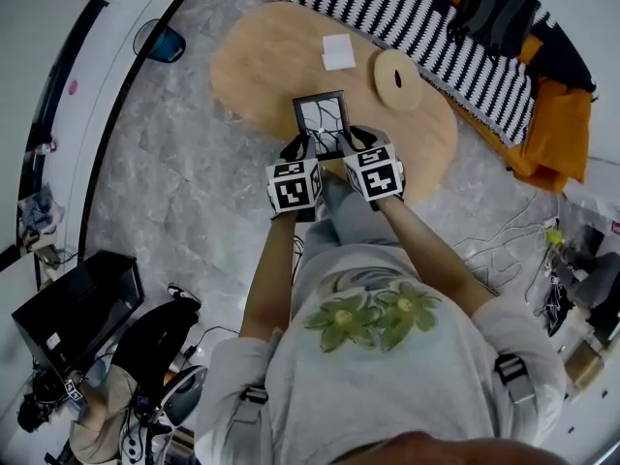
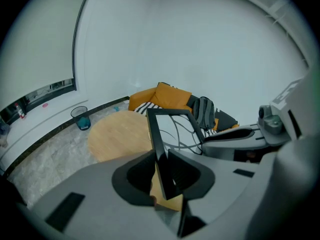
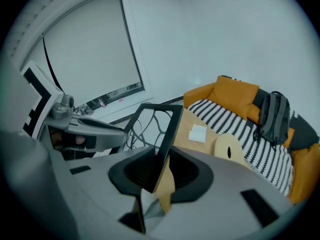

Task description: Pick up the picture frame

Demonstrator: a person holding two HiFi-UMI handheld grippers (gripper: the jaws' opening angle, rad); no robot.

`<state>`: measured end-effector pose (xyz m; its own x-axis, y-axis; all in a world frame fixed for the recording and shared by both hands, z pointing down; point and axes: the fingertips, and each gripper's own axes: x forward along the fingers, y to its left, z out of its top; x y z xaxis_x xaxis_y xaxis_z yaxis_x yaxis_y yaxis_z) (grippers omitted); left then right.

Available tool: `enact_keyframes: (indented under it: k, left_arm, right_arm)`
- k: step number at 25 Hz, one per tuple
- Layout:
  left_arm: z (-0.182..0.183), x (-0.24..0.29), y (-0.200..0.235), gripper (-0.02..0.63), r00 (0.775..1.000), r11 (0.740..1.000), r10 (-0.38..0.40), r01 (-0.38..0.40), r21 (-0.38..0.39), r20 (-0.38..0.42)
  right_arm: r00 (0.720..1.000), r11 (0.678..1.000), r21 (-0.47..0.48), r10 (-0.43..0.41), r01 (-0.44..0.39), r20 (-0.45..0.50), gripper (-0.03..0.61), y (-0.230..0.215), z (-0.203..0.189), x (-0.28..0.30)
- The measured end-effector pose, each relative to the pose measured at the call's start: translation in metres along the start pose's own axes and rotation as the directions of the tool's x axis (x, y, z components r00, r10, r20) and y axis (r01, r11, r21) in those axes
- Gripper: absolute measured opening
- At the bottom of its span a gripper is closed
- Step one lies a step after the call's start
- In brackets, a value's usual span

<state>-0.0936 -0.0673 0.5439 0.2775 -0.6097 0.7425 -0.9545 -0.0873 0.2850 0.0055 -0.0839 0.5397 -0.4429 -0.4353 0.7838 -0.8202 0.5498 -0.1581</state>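
Jaws of left gripper (image 1: 302, 149) and right gripper (image 1: 356, 143) each pinching one side edge of black picture frame (image 1: 322, 122), frame held over round wooden desk (image 1: 260, 74), striped sofa (image 1: 407, 13) behind

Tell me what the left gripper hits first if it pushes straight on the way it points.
The left gripper is shut on the picture frame, which would go with it; beyond, probably the wooden table, though depth is unclear.
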Motion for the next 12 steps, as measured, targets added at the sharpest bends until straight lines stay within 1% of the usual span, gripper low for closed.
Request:
enact_keyframes:
  k: [7, 12]
  left_arm:
    - [0.019, -0.018, -0.009, 0.094, 0.999, 1.0, 0.014, -0.016, 0.026, 0.044]
    - [0.03, -0.03, -0.014, 0.094, 0.998, 0.999, 0.009, -0.012, 0.036, 0.068]
  right_arm:
    - [0.999, 1.0, -0.007, 0.0, 0.001, 0.05, 0.097, 0.002, 0.02, -0.019]
    - [0.997, 1.0, -0.017, -0.001, 0.002, 0.078, 0.097, 0.004, 0.028, -0.032]
